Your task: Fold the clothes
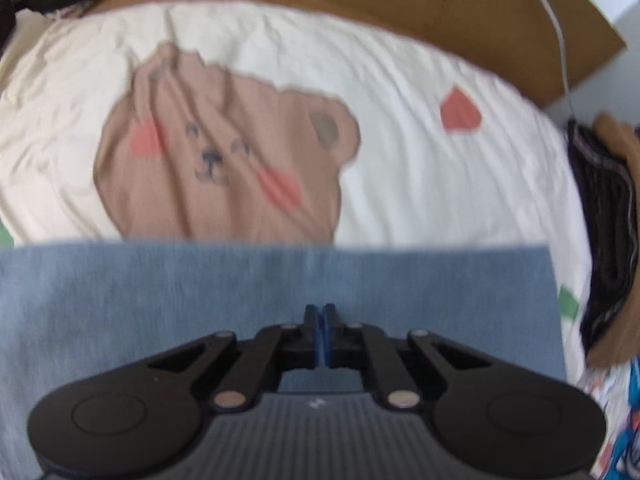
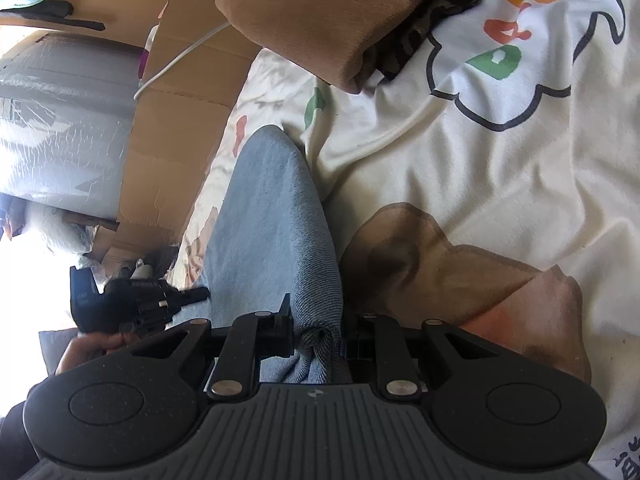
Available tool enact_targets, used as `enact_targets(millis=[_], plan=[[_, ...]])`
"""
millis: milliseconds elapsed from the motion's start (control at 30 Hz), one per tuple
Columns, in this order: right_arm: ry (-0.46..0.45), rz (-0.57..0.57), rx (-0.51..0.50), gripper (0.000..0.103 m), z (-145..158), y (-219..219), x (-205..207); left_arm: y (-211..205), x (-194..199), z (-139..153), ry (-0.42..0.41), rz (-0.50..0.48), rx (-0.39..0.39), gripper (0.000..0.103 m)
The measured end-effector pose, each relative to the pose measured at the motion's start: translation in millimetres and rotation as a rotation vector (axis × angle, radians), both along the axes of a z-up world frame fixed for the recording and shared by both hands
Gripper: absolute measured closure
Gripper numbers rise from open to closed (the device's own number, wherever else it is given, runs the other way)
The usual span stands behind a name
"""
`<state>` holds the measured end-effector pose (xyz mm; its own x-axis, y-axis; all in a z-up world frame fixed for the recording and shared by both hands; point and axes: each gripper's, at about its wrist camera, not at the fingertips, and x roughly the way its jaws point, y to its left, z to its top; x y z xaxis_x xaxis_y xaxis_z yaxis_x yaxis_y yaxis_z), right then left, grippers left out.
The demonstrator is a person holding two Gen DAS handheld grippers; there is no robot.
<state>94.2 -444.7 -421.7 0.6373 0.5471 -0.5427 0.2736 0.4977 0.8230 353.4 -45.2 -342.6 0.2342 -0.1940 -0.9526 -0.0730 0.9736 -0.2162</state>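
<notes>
The blue denim garment [image 2: 280,216] lies across the cream bear-print bedcover [image 1: 400,92] in front of me. My right gripper [image 2: 318,336] has its fingers clamped on a bunched edge of it. My left gripper [image 1: 319,332] has its pads pressed together over the cloth; I cannot tell whether any fabric is between them. Denim like this should feel heavy and fairly stiff, creasing cleanly, so I would hold it at corners or hems. The bed looks soft and rumpled; flattened cardboard [image 1: 440,4] and a brown cushion [image 2: 304,16] crowd the edges.
</notes>
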Motion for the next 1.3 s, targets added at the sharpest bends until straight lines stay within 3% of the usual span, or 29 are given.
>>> enact_targets(millis=[167,367,867,1000,1233,1300], plan=[[-0.003,-0.008,-0.009,0.084,0.8,1.3,-1.2,-5.2,-22.2,-9.0,0.057,-0.012,-0.021,0.1],[0.004,-0.047,0.002,0.084,-2.0,2.4,-4.7,-25.5,-56.1,-5.6,0.122,-0.133,0.028,0.1],[-0.023,-0.032,-0.034,0.084,4.9,5.6,-1.2,-19.2,-132.6,-5.4,0.241,-0.097,0.023,0.101],[-0.023,-0.036,-0.035,0.084,5.0,6.2,-1.4,-19.0,-136.9,-14.6,0.3,-0.104,0.016,0.101],[-0.011,-0.033,-0.058,0.082,6.6,6.8,1.6,-5.0,-124.3,10.6,0.299,-0.186,0.01,0.095],[-0.001,-0.036,-0.053,0.078,5.5,6.7,2.7,5.3,-123.9,18.5,0.283,-0.201,0.019,0.094]])
